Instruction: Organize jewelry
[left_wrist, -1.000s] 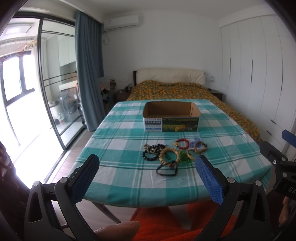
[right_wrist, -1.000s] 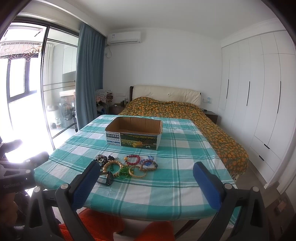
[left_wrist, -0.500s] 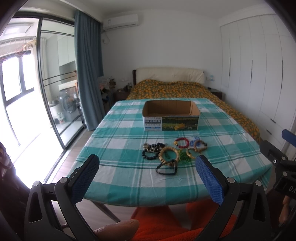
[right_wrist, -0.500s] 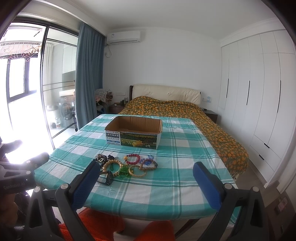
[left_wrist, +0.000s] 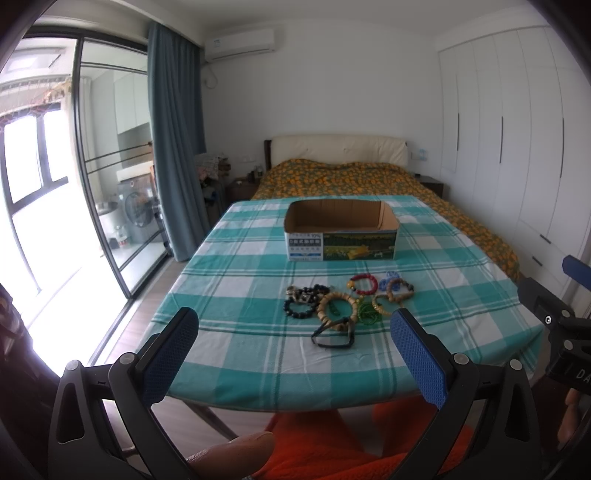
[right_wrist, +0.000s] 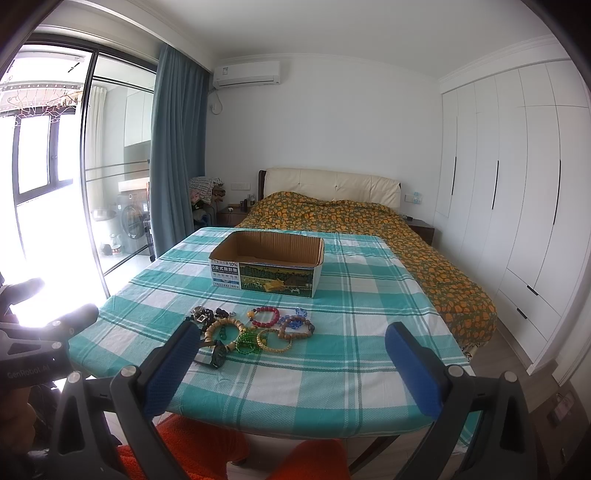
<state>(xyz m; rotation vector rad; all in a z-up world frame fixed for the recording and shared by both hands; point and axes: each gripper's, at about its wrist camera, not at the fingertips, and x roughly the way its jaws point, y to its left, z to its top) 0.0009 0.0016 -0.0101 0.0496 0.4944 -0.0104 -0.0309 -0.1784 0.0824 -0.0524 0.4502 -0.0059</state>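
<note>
I hold my left gripper (left_wrist: 293, 349) and right gripper (right_wrist: 290, 363) spread wide, empty, short of the table (left_wrist: 236, 280) — the bracelets (left_wrist: 349, 302) cluster at twelve o'clock, cardboard box (left_wrist: 341, 230) beyond them.

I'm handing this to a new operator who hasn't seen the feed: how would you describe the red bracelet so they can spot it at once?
Start at the open cardboard box on the teal checked tablecloth; just in front of it lies a cluster of bracelets. The red bracelet sits on the cluster's box side, near the middle. It is the only ring of red beads, with the large wooden-bead bracelet nearer the camera and blue beads to its right.
</note>
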